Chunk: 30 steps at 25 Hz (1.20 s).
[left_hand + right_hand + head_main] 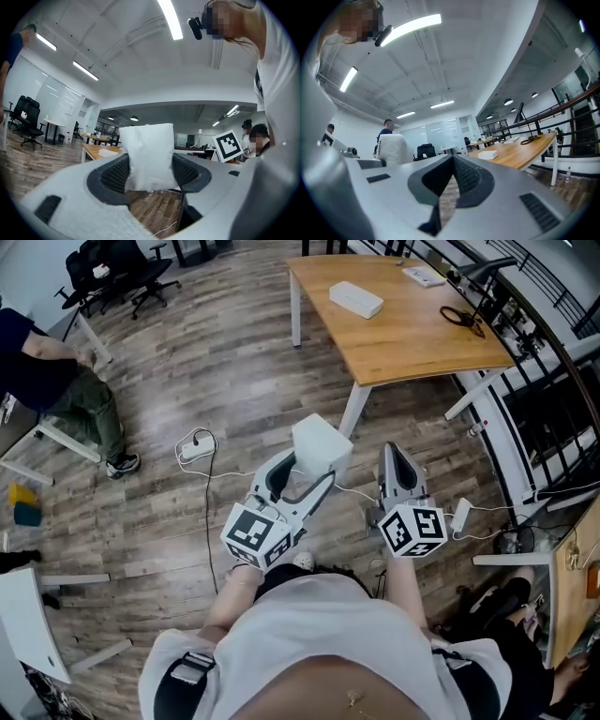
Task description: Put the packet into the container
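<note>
Head view: left gripper holds the white packet above the floor, short of the table; the box there may be the container.

Left gripper view: jaws clamp the packet; a carry step, likely calling for an approach to the table.

Right gripper view: right gripper closed, empty.

White shirt with black shoulder straps and a grey buckle. Beyond the shirt, the left gripper and right gripper are pale grey, with black mesh pads and black-and-white marker cubes.
</note>
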Motion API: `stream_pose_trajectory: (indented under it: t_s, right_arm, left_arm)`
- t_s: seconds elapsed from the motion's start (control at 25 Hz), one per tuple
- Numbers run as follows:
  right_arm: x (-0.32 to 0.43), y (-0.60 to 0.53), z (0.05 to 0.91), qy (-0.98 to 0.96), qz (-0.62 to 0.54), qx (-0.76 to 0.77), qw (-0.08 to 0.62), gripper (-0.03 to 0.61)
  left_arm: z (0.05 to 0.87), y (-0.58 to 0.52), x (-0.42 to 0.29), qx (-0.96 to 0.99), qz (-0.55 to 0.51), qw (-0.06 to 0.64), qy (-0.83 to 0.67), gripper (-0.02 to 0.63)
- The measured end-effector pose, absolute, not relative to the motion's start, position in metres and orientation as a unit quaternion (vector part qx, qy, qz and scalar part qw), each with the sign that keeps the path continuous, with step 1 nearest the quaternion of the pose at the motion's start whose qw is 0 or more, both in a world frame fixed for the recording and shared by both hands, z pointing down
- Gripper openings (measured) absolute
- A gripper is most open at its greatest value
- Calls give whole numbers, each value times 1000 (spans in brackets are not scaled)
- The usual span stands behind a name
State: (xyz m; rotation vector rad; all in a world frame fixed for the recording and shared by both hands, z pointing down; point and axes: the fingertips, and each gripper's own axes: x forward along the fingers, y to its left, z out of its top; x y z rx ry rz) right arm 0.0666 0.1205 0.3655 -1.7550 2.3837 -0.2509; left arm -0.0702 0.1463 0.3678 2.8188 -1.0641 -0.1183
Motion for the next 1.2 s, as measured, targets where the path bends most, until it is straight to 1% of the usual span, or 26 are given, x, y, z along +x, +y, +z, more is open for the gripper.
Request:
stream_pose_trajectory:
  t_s: [0.68, 1.2]
  right_arm:
    - [58, 111, 383, 800, -102, -588, 65, 11]
    - [71, 46, 384, 790, -91, -603, 64, 11]
  left_arm:
    - [374, 138, -82, 928, -40, 71, -364, 293]
    - [385, 67, -72, 927, -24, 73, -367, 293]
